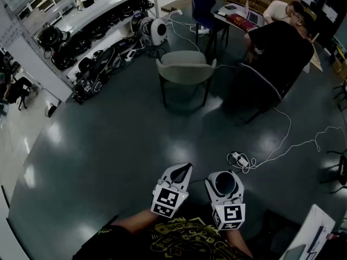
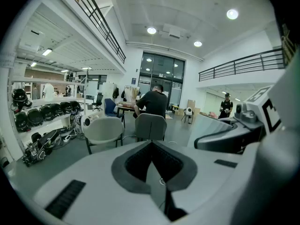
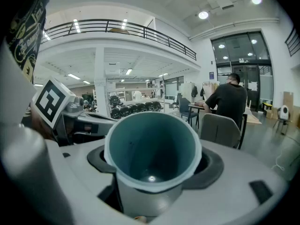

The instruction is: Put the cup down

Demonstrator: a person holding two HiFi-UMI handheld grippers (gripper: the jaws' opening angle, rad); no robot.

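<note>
Cup (image 3: 151,149) stands mouth up between the right gripper's (image 1: 224,187) wide-spread jaws, clamped at its sides and held above the bare floor (image 1: 124,145). I'd lower it level onto something firm before letting go. It's a plain tapered beaker, teal inside, pale outside, seemingly empty. The left gripper's (image 1: 180,173) jaws are closed on nothing.

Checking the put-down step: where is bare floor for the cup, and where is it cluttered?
Bare floor lies between the grey chair and the right gripper, stretching left. Crowded: the power strip and white cable right of the cup, and the gear row at far left.
</note>
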